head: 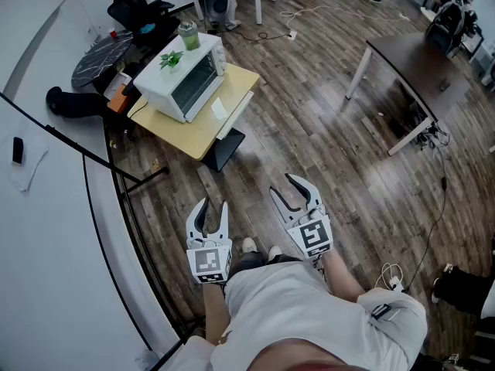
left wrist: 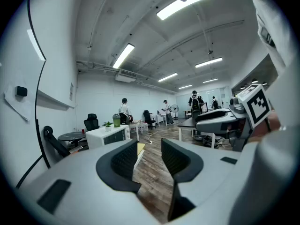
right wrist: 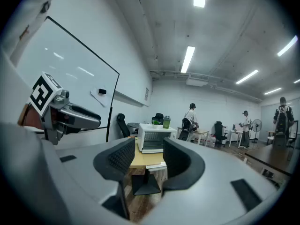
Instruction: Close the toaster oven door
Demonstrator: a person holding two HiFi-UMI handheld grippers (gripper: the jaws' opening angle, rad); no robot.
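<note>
L gripper [left wrist: 149,153] pads sit a narrow gap apart w/ only floor showing between them, so it's released, gripping nothing. R gripper [right wrist: 149,156] is the same: jaws apart, empty. Both are held low in front of the person, tips fwd.

Toaster oven [head: 186,79] is well apart from both, up ahead on a small yellow table [head: 197,130] by the wall, w/ a green cup [head: 189,35] and a small plant [head: 171,59] on its top. Door position is hard to read at this range.

Risks, as I judge them: the table's black foot plate [head: 224,149] juts toward the approach path — easy to kick. A hard shove on the door could slide the oven back or tip the cup.
</note>
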